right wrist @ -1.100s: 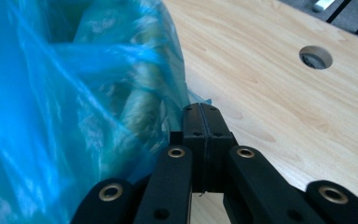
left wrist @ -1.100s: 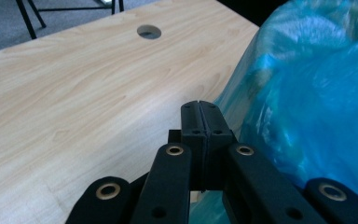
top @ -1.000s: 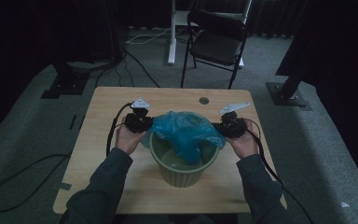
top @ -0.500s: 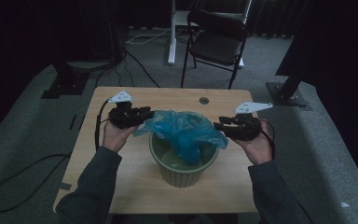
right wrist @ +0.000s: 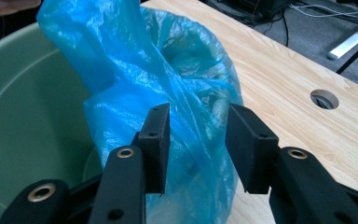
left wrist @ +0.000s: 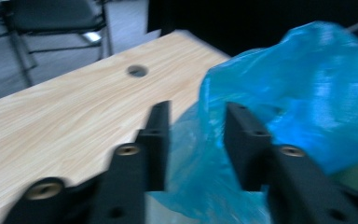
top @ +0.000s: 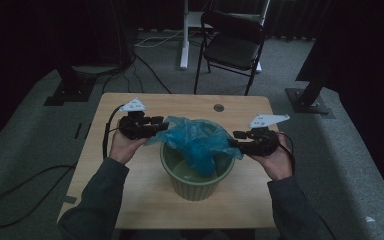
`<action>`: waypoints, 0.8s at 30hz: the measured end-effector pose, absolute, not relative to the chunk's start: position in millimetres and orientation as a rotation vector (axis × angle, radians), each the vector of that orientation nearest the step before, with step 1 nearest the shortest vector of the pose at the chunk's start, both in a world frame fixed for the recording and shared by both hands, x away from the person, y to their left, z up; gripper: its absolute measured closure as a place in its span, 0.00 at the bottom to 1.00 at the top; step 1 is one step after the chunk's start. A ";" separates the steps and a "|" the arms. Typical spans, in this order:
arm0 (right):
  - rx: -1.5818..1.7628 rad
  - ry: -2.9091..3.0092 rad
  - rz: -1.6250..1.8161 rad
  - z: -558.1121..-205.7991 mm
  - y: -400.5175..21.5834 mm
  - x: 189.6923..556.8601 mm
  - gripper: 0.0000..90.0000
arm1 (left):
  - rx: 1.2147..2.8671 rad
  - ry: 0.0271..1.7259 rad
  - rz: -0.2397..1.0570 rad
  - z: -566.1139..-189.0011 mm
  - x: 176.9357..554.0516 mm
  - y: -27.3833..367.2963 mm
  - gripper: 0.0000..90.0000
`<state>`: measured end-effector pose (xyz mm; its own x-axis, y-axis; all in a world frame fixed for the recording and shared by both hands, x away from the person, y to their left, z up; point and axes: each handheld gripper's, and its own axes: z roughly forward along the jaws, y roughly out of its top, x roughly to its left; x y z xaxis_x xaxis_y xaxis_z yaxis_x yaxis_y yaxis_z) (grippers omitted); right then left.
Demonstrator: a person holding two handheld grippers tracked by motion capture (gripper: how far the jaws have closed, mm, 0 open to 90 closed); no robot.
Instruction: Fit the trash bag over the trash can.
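Flanking the green bin point(top: 196, 180) at frame centre, the left gripper point(top: 163, 125) and right gripper point(top: 234, 138) stand open, jaws just closing slightly (blue bag point(top: 197, 142) between, unpinched).

Blue bag point(right wrist: 168, 84) between parted jaws

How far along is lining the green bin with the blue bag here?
Done: the blue bag sits partly inside the green bin. In hand: the left gripper and right gripper flank it, jaws apart and the film loose between them, left just closing. Left: the bag is bunched, not spread over the rim.
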<state>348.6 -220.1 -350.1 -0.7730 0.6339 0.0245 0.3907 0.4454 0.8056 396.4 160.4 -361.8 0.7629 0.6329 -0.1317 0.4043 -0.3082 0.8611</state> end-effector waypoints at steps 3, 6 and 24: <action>0.866 2.429 1.234 -350.0 -219.2 348.0 0.86 | 1.949 0.779 0.307 -360.5 392.3 157.8 0.97; 0.859 2.425 1.240 -349.8 -221.7 345.2 0.97 | 1.956 0.764 0.357 -357.2 378.5 157.9 0.99; 0.807 2.436 1.304 -351.4 -229.0 313.5 1.00 | 1.922 0.734 0.312 -378.1 318.9 176.5 0.99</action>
<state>313.5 -229.0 -351.4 -0.8112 0.5840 0.0296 0.3487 0.4424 0.8263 318.9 176.5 -378.1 0.7813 0.6157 -0.1022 0.3543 -0.3027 0.8848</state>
